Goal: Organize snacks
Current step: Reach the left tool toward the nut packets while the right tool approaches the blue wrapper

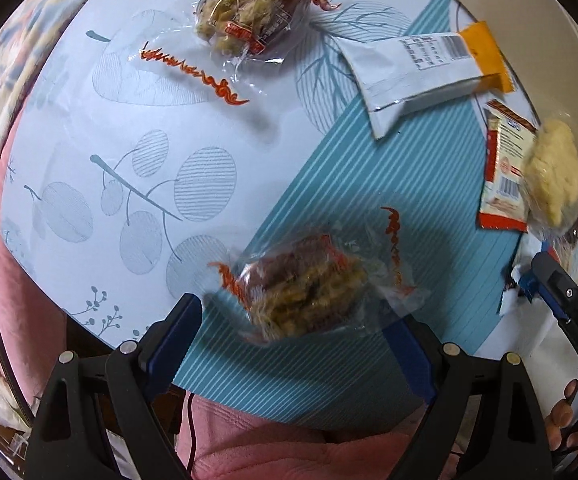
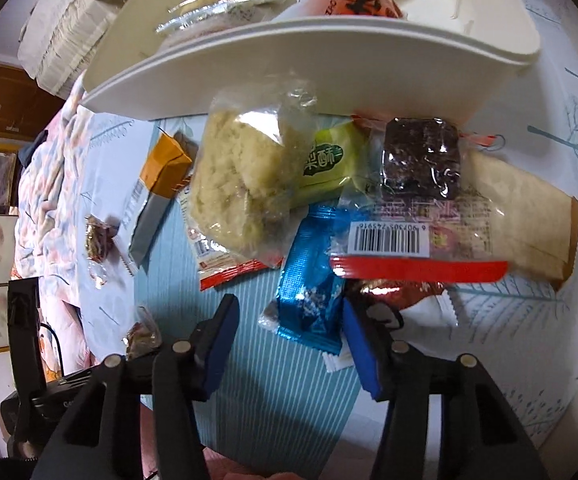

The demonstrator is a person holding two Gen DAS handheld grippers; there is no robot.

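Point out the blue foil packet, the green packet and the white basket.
blue foil packet (image 2: 309,280), right wrist view, wrapper middle
green packet (image 2: 331,164), right wrist view, printed face
white basket (image 2: 289,68), right wrist view, near wall

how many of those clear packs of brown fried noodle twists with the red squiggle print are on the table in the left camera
2. One noodle-twist pack lies between the left gripper fingers on the teal stripe; the other noodle-twist pack sits at the table's far edge. Others may be hidden out of view.

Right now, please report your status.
Left gripper open over noodle pack. Right gripper open astride blue wrapper. Snack pile crowds it.
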